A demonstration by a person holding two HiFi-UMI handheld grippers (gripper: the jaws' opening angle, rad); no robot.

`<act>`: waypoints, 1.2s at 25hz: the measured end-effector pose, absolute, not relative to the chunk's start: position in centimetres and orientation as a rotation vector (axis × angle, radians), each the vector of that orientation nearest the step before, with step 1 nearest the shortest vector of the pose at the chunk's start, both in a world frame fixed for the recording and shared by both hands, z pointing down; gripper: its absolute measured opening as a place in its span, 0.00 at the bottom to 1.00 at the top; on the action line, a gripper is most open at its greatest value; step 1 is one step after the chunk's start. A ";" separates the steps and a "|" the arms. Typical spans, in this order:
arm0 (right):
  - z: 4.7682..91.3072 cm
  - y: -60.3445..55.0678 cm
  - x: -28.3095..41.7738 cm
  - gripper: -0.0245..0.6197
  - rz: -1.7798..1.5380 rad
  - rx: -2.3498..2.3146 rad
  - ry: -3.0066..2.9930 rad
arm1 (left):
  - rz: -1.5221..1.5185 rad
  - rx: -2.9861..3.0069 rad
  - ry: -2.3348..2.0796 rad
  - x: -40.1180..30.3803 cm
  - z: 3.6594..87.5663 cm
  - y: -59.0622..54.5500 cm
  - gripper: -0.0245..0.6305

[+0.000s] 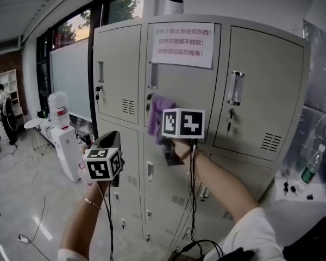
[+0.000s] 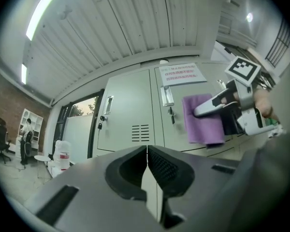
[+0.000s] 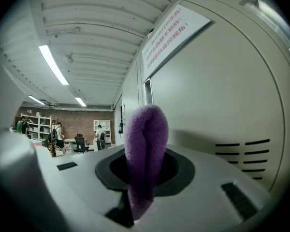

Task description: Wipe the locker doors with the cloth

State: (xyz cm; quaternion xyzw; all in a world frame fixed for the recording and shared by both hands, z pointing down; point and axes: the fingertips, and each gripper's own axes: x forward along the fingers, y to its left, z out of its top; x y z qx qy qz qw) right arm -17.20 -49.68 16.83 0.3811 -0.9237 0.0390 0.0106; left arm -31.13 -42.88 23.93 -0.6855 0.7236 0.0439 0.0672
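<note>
Lighting is even and moderately bright. It comes from ceiling strip lights (image 3: 53,64) and daylight through the window (image 1: 70,29). Light streaks reflect off the floor (image 1: 42,226). The locker doors (image 1: 261,91) show no glare and only faint shadows. Fisheye bending is strong at the edges, and both gripper views have black corners. The purple cloth (image 3: 145,149), near the lens, is soft.

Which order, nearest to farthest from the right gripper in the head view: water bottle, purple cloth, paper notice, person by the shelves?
1. purple cloth, clamped in the right gripper's tongs.
2. paper notice, above it on the same locker door.
3. water bottle, low at far right.
4. person, across the room, far left.
</note>
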 end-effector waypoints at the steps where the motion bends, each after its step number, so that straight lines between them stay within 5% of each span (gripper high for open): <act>1: 17.0 -50.2 -17.5 0.14 0.130 1.201 -2.876 | 0.133 -2.060 2.188 -31.8 24.1 -42.8 0.05; 30: 18.1 -54.3 -18.3 0.14 0.071 1.349 -2.806 | 0.229 -2.135 2.232 -34.5 27.7 -46.2 0.05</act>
